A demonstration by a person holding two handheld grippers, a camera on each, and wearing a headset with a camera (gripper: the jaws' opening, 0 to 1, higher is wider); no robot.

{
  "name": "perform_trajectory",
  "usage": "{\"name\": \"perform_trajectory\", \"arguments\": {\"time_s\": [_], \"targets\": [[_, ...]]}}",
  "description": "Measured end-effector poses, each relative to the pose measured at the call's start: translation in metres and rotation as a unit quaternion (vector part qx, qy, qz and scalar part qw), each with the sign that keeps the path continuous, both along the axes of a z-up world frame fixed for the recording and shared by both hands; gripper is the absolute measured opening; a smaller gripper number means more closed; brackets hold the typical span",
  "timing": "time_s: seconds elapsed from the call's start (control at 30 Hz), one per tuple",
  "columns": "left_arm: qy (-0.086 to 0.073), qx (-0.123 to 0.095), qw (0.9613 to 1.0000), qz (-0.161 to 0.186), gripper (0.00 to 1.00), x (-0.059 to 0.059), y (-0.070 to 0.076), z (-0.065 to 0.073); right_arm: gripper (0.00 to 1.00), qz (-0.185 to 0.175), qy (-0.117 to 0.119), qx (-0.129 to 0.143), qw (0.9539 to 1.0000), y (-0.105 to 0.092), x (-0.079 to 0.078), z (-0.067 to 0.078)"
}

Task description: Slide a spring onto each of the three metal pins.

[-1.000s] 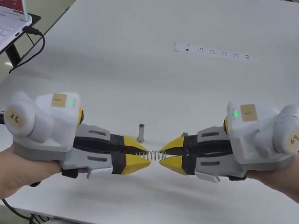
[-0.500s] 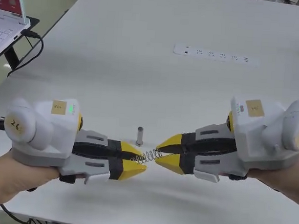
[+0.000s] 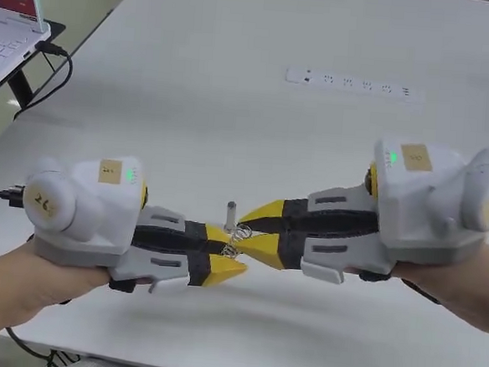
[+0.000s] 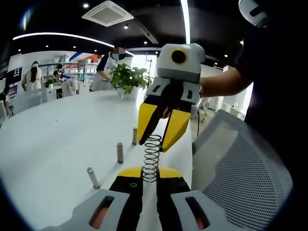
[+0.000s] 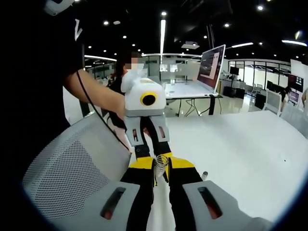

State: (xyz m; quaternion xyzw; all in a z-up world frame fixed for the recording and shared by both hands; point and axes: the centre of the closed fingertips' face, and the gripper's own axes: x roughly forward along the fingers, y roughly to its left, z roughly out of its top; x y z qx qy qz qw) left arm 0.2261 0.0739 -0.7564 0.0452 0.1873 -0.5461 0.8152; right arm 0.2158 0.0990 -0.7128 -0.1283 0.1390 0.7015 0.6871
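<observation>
White worktop (image 3: pixel 234 90), wide and pale, with a power strip (image 3: pixel 352 83) far at the back. Compared with a moment ago: right gripper (image 4: pixel 155 144) now higher and closer to left gripper (image 4: pixel 150 174), spring (image 4: pixel 152 158) between them shorter and more tilted than before. Both clenched on this one spring, as far as can be judged: left on the near end, right on the other end, its yellow tips kept a little apart by the coil. Held in the air just beside the bare pin (image 3: pixel 231 213), not on it yet. Probably means a change of grip, to free one end and turn it down over that pin. Counted in the left gripper view: three pins standing in a row on the worktop. Middle pin (image 4: pixel 119 152) and far pin (image 4: pixel 134 136) look ribbed, as if already wearing springs, though too small to be sure; nearest one smooth. One spring in the grippers. Two grippers. So, by judgement, last pin left to fill.
</observation>
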Motion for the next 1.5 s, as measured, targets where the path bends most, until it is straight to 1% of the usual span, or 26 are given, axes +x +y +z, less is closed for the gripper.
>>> {"name": "perform_trajectory", "arguments": {"time_s": [0.27,0.5,0.57,0.67,0.73,0.87,0.93,1.0,1.07,1.1,1.27,1.37,1.43,1.5], "targets": [[-0.003,-0.001,1.0,-0.002,0.02,0.0,-0.004,0.001,0.08,-0.008,-0.007,0.008,0.9999,0.005,0.0,0.002],[-0.006,-0.002,1.0,0.002,0.02,0.0,-0.002,0.002,0.08,-0.015,-0.013,0.008,0.9998,0.008,0.001,0.003],[-0.006,-0.005,1.0,0.006,0.02,0.0,-0.001,0.003,0.07,-0.018,-0.024,0.01,0.9995,0.01,0.001,0.004],[-0.006,-0.015,0.9998,0.015,0.02,0.002,0.002,0.006,0.07,-0.019,-0.038,0.013,0.999,0.012,0.001,0.007],[-0.009,-0.018,0.9996,0.019,0.02,0.002,0.004,0.007,0.07,-0.02,-0.041,0.013,0.9989,0.013,0.001,0.008],[-0.008,-0.022,0.9994,0.027,0.02,0.003,0.009,0.008,0.07,-0.015,-0.058,0.01,0.9981,0.015,0.002,0.009],[-0.008,-0.024,0.9992,0.031,0.02,0.005,0.01,0.009,0.07,-0.016,-0.06,0.011,0.998,0.017,0.002,0.009],[-0.004,-0.024,0.9991,0.034,0.02,0.005,0.012,0.008,0.07,-0.015,-0.065,0.01,0.9978,0.018,0.002,0.008],[-0.005,-0.02,0.9992,0.036,0.02,0.006,0.012,0.007,0.07,-0.015,-0.065,0.009,0.9977,0.02,0.003,0.007],[-0.001,-0.018,0.9992,0.036,0.02,0.006,0.013,0.005,0.07,-0.013,-0.065,0.007,0.9978,0.02,0.003,0.006],[0.001,-0.018,0.9991,0.038,0.03,0.007,0.013,0.005,0.07,-0.009,-0.07,0.004,0.9975,0.022,0.004,0.005],[0.008,-0.016,0.999,0.041,0.03,0.009,0.013,0.002,0.07,-0.008,-0.073,-0.002,0.9973,0.022,0.006,0.002],[0.009,-0.013,0.999,0.041,0.03,0.009,0.013,0.001,0.07,-0.008,-0.07,-0.003,0.9975,0.022,0.006,0.0],[0.014,-0.009,0.999,0.04,0.03,0.009,0.013,-0.002,0.07,-0.008,-0.069,-0.005,0.9976,0.022,0.006,-0.003]]}}
